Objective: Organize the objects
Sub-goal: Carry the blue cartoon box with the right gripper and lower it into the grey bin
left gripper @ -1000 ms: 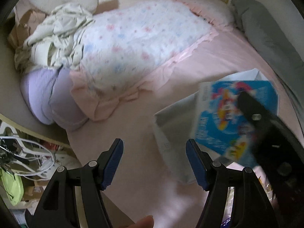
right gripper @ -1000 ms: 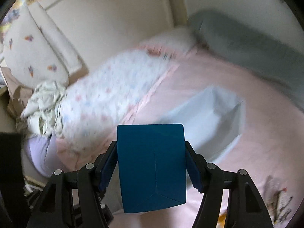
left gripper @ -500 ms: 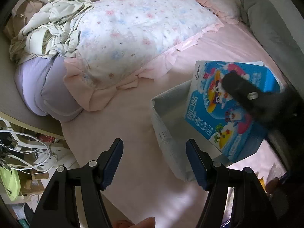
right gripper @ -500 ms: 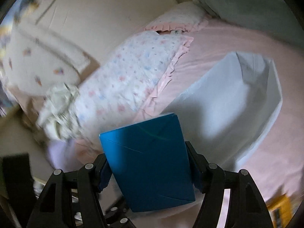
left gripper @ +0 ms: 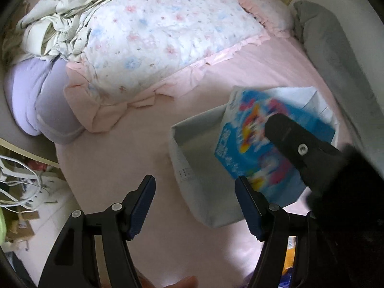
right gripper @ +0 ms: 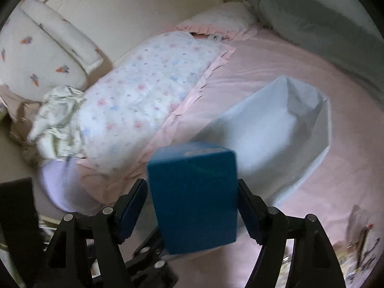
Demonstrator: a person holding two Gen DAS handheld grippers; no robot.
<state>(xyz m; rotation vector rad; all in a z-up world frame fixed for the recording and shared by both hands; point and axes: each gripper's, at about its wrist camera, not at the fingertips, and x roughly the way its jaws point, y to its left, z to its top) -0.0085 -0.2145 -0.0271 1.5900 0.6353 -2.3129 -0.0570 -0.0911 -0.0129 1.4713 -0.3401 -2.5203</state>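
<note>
A blue cartoon-printed box hangs tilted over the open grey fabric bin on the pink bed sheet. My right gripper has the box between its jaws, which are opening; a gap shows at the left pad and the box looks loose and blurred. The bin lies just beyond it, its inside bare. My left gripper stands open with nothing in it, low over the sheet by the bin's near corner. The right gripper's black finger crosses the box in the left wrist view.
A floral pillow with pink frill lies behind the bin, with a lilac pillow and crumpled pale cloth to its left. A grey bolster runs along the right. White cables lie beyond the bed's left edge.
The right gripper's jaws have widened around the blue box, which has tilted and sunk toward the bin. The left gripper has kept its place and stayed open.
</note>
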